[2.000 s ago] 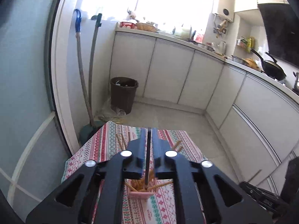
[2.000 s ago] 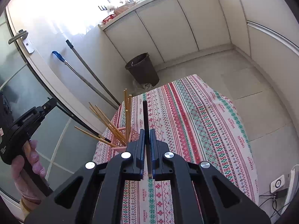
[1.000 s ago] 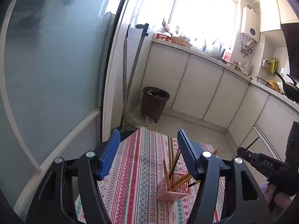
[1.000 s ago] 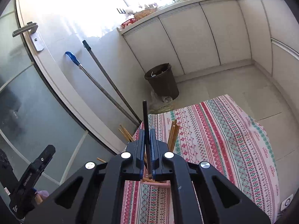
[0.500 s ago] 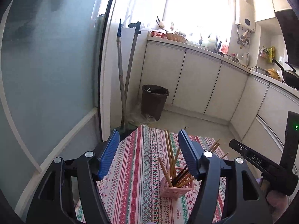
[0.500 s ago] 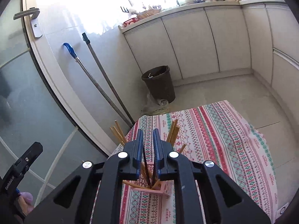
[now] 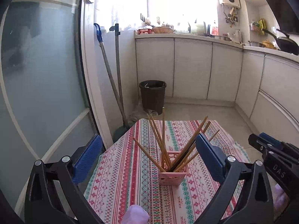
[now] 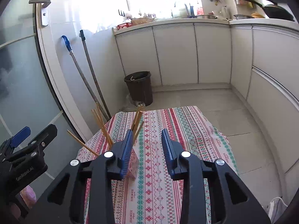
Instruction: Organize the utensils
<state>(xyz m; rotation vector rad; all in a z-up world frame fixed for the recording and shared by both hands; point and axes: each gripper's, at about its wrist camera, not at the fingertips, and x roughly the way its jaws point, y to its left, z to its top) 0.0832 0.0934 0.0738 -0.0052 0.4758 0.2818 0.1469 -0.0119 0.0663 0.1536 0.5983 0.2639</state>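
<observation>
Standing at lower centre, the pink holder (image 7: 172, 173) kept wooden chopsticks (image 7: 162, 140); left gripper (image 7: 149, 155) and right gripper (image 8: 146, 149) were both opening, fingers empty.

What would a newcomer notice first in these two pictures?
First, the pink holder on the striped tablecloth, with wooden chopsticks fanning out of it and dark ones among them. Next, the blue-padded fingers of the left gripper, opening wide with nothing between them. Behind the table, a dark bin stands on the floor by the white cabinets.
</observation>
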